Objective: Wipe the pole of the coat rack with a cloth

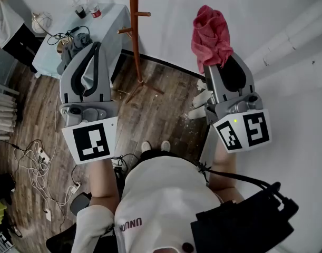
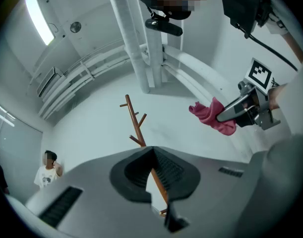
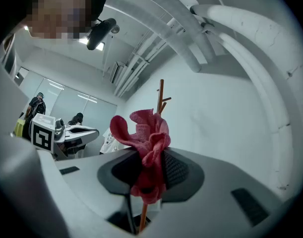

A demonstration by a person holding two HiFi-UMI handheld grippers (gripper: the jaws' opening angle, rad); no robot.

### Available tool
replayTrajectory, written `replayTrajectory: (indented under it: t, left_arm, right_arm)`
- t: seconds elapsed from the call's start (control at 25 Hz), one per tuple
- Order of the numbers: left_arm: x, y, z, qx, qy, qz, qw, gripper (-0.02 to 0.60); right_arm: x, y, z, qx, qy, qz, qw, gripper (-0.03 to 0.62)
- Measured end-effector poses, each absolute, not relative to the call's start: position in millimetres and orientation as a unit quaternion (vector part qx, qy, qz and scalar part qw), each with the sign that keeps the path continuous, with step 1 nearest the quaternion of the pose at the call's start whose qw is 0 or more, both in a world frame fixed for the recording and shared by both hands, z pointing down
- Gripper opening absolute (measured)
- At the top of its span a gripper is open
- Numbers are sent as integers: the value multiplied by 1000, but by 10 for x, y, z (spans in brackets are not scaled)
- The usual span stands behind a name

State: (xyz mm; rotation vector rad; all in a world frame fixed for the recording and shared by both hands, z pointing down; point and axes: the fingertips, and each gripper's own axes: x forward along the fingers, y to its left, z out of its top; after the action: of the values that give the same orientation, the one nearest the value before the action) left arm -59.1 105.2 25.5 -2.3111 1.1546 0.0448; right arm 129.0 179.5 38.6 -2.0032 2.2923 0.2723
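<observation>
The wooden coat rack's pole (image 1: 135,30) rises from its splayed feet (image 1: 143,87) by the white wall, between my two grippers. My right gripper (image 1: 220,62) is shut on a crumpled red cloth (image 1: 210,33), held right of the pole and apart from it. In the right gripper view the cloth (image 3: 149,143) bunches out of the jaws (image 3: 151,155), with the rack's top (image 3: 161,95) behind it. My left gripper (image 1: 92,51) is left of the pole, shut and holding nothing. The left gripper view shows the jaws (image 2: 153,152) with the pole (image 2: 136,125) beyond, and the cloth (image 2: 213,115) at right.
A table with a pale cloth (image 1: 110,17) carries bottles and cables at back left. Loose cables and a power strip (image 1: 42,157) lie on the wooden floor at left. White scraps (image 1: 200,101) sit by the wall. A person in white (image 2: 47,170) stands far off.
</observation>
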Motion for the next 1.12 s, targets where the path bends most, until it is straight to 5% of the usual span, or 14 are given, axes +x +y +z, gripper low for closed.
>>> replayTrajectory:
  t: [1.12]
  left_arm:
    - [-862,765,500,-871,406,-5,278,14]
  right_arm:
    - [830,1255,834,-628,774,73,-27,132]
